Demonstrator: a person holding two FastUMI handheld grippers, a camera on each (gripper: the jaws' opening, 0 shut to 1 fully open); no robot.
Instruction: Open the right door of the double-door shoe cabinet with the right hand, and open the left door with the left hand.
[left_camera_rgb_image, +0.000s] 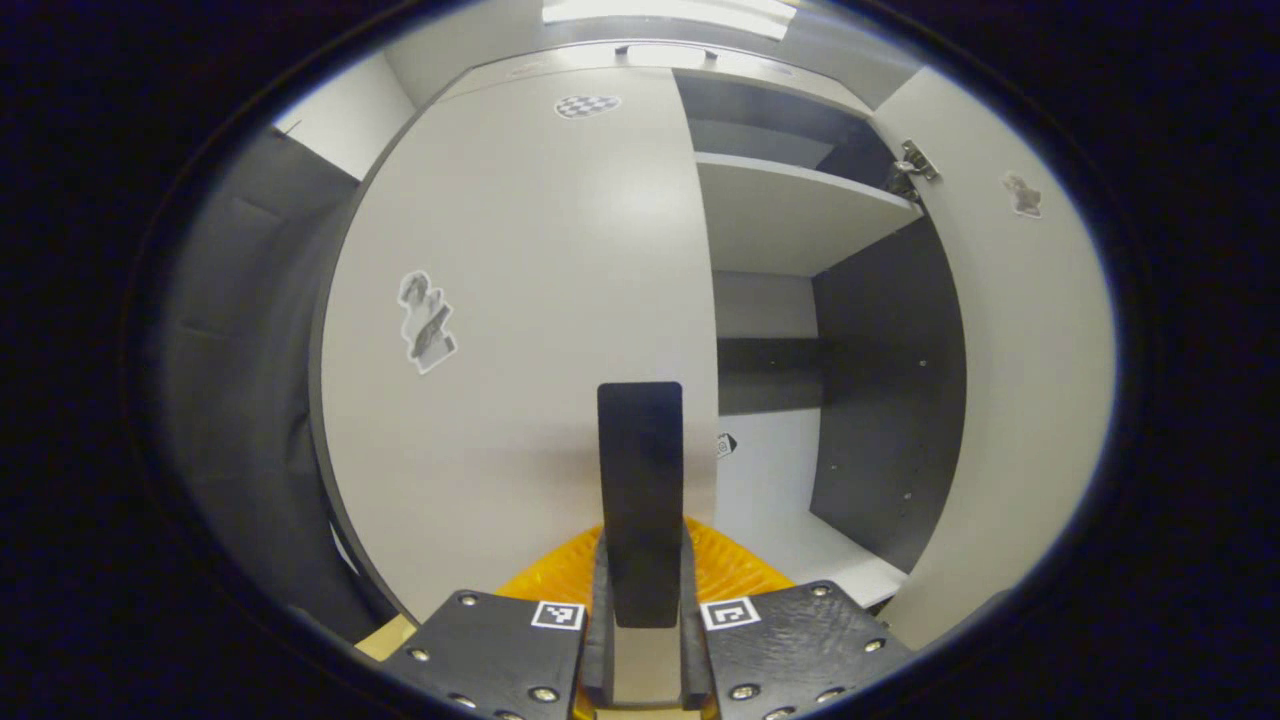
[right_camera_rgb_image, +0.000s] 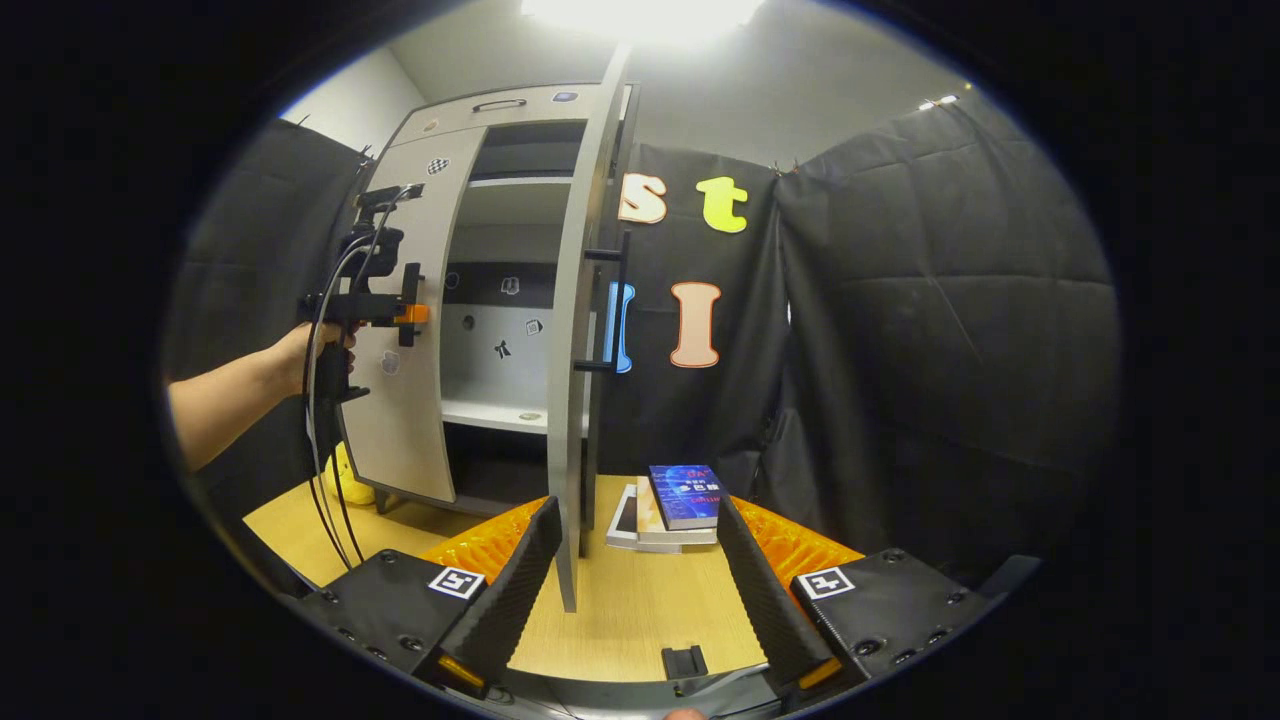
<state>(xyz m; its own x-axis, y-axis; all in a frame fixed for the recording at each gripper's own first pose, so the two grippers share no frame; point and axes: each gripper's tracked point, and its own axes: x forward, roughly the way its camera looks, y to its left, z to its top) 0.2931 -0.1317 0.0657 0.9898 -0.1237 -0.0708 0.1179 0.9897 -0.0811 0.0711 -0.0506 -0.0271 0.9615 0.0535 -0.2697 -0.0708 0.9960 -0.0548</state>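
In the right gripper view the right gripper (right_camera_rgb_image: 635, 570) sits low over the wooden table (right_camera_rgb_image: 620, 610) with its fingers spread wide and nothing between them; its job looks done, since the right door (right_camera_rgb_image: 580, 330) stands swung out edge-on just ahead of it, handle (right_camera_rgb_image: 615, 310) on the far face. A stack of books (right_camera_rgb_image: 670, 500) lies on the table just beyond that door's foot. It is best kept back and clear of the door edge.

The step in hand is the left door (left_camera_rgb_image: 520, 330). In the left gripper view the left gripper (left_camera_rgb_image: 641, 500) is closed on that door's dark handle (left_camera_rgb_image: 641, 470), the fingers pressed to either side of the bar. To do this well, I judge the pull should follow the arc around the hinge on the door's outer edge rather than run straight back, keeping the grip square so the bar does not slip out.

Farther off in the right gripper view, a hand (right_camera_rgb_image: 310, 350) holds the left gripper level at mid-door height, forearm stretched out from the left, cable hanging below. The left door looks shut or barely ajar; behind it the cabinet (right_camera_rgb_image: 500, 330) shows shelves through the open right half
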